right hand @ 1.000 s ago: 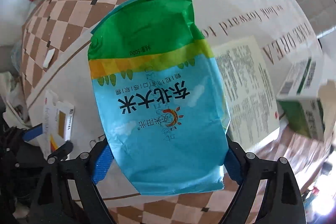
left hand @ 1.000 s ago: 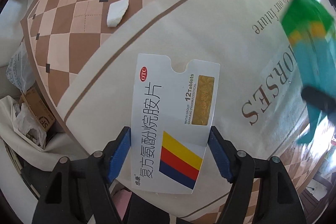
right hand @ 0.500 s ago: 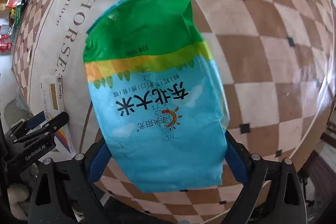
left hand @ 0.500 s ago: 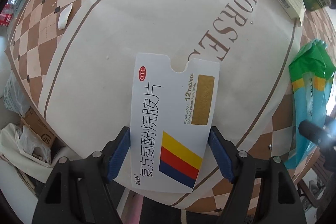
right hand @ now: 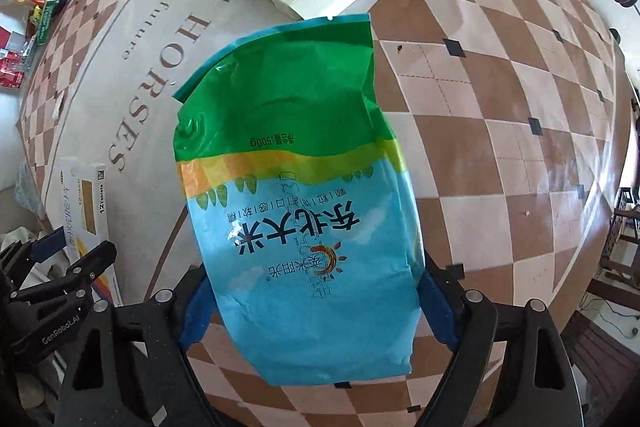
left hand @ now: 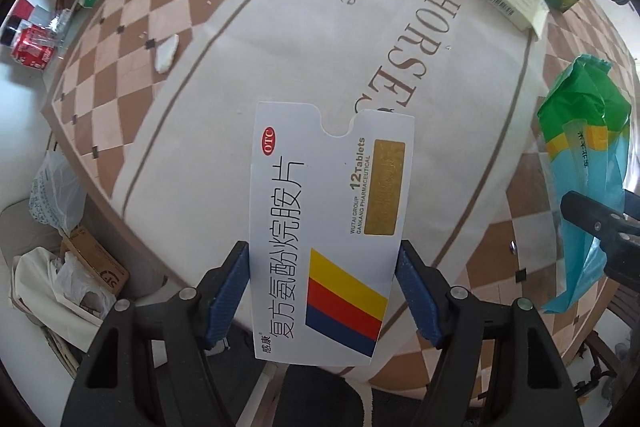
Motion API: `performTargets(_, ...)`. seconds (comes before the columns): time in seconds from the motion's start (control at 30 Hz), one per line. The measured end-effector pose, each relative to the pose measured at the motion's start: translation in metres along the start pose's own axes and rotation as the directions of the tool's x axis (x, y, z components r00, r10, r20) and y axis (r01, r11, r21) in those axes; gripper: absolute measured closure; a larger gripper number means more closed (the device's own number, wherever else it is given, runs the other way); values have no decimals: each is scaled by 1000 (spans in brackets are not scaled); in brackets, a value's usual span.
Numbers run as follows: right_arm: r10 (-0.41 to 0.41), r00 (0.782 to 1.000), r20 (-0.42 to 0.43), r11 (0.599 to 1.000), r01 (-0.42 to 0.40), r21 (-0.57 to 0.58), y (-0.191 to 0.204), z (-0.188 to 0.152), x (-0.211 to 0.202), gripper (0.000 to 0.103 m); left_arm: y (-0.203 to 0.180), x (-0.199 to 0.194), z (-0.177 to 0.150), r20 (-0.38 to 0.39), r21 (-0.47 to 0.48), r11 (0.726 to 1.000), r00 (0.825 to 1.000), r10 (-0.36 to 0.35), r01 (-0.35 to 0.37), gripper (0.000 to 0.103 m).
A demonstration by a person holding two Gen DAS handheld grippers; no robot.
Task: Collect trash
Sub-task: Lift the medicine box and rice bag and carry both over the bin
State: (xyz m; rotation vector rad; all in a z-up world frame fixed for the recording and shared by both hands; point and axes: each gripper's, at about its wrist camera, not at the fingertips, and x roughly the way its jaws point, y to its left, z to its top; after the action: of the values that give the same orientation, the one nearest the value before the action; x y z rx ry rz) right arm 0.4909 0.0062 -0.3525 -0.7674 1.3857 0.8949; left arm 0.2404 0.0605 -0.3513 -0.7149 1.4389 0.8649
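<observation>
Left gripper (left hand: 323, 297): you grasp the white tablet box (left hand: 328, 227) by its side edges.
Right gripper (right hand: 318, 301): jaws have just narrowed on the rice bag (right hand: 304, 211), which you hold.
Change: both items carried toward the table (left hand: 280, 39) edge, so drop-off is likely next.
Containers: cardboard box (left hand: 94, 263) on the floor, contents unclear.
</observation>
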Motion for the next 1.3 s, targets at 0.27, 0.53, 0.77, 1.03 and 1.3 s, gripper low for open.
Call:
performTargets(0.27,52,993,108,994,-61,86,30,-104,-55,16,29,-63,-65,136,68,997,989,-56,47,33)
performTargets(0.53,141,977,160,974,-166,156,118,-254,-73,16,96,-77,-173,168,88,989,977,-128,114,33)
performTargets(0.77,217,976,-22,963,-210,168,179,-366,-7,16,137,1,-239,-21,-7,986,985,-169,169,33)
performTargets(1.03,195,962,-191,961,-148,235,191,-394,142,16,127,152,-223,-157,-90,966,955,-252,241,33)
performTargets(1.3,191,957,-217,954,-129,270,176,-361,305,16,99,314,-167,-231,-104,955,927,-295,278,33)
